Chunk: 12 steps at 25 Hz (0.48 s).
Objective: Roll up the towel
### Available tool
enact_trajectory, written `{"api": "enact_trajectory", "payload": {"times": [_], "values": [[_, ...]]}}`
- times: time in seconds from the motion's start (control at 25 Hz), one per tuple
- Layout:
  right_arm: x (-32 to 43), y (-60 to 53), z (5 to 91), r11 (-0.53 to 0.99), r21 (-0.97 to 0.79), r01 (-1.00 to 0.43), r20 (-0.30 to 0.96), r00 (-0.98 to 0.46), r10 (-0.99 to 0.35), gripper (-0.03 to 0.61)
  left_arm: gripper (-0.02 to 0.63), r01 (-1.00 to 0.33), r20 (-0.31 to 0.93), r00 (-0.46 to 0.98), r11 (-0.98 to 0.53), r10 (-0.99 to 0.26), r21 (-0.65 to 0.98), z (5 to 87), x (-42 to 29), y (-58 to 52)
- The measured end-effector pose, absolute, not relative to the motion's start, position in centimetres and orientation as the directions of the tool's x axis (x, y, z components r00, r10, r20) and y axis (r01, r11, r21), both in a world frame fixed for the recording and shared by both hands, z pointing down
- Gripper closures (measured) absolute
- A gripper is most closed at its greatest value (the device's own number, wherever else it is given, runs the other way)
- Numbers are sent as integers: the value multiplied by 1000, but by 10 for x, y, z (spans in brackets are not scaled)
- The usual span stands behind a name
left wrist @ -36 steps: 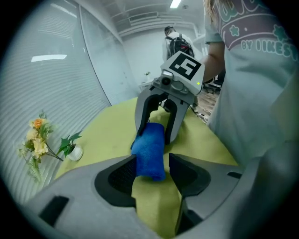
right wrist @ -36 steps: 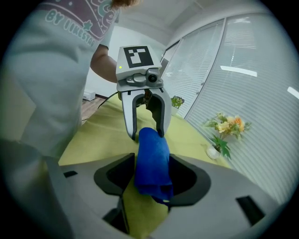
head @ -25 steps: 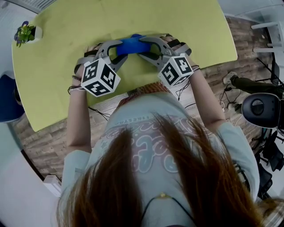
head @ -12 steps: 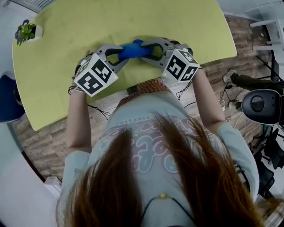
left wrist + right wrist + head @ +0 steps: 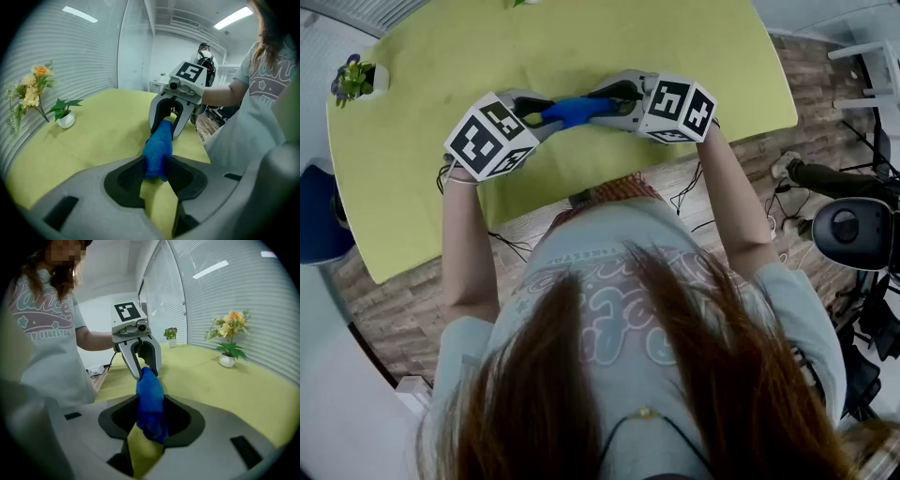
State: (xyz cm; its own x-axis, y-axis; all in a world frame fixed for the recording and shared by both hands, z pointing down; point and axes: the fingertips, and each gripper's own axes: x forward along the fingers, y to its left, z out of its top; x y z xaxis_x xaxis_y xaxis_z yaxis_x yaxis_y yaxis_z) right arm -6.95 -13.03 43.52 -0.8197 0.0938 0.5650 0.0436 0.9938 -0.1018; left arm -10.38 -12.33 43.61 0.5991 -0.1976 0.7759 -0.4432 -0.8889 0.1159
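Clamping one end of the towel (image 5: 575, 111), the left gripper (image 5: 154, 169) presses its jaws on the blue bundle from both sides. Those jaws have just been closing, with the towel between them. The right gripper (image 5: 150, 418) grasps the opposite end the same way. Its jaws have just been opening slightly, but the cloth fills the gap and meets both sides, so it reads as a grip. The grippers face each other with tips close, and the towel spans the short gap as a tight narrow roll.

My judgement on the two-ended hold: pinching both ends keeps the wraps from springing loose and lets the person firm the roll evenly. A loose flap hangs below the right gripper's jaws, so that end looks less tidy.

The towel is over the table (image 5: 422, 187), close to the table's near edge and about mid-width. I cannot tell whether it touches the tabletop or sits just above it. The person stands against that near edge, arms reaching over it. A potted plant (image 5: 354, 77) sits at the table's far left corner, well apart from the work. Flowers (image 5: 229, 329) stand by the table's far edge.

Judgement: the rolling is mostly done, and what remains is setting the roll on the table without it unwinding. The risk is a slackening right grip letting the flap unroll.
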Motion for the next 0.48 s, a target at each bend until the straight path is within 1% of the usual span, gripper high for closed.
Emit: {"api": "enact_trajectory", "payload": {"times": [0.32, 0.48], "values": [[-69, -149, 433, 990, -143, -1, 513, -855, 73, 411, 486, -478, 762, 611, -868, -217, 136, 436, -108, -141], [-69, -155, 428, 984, -177, -1, 494, -865, 88, 408, 486, -477, 766, 621, -856, -165, 202, 436, -108, -145]]}}
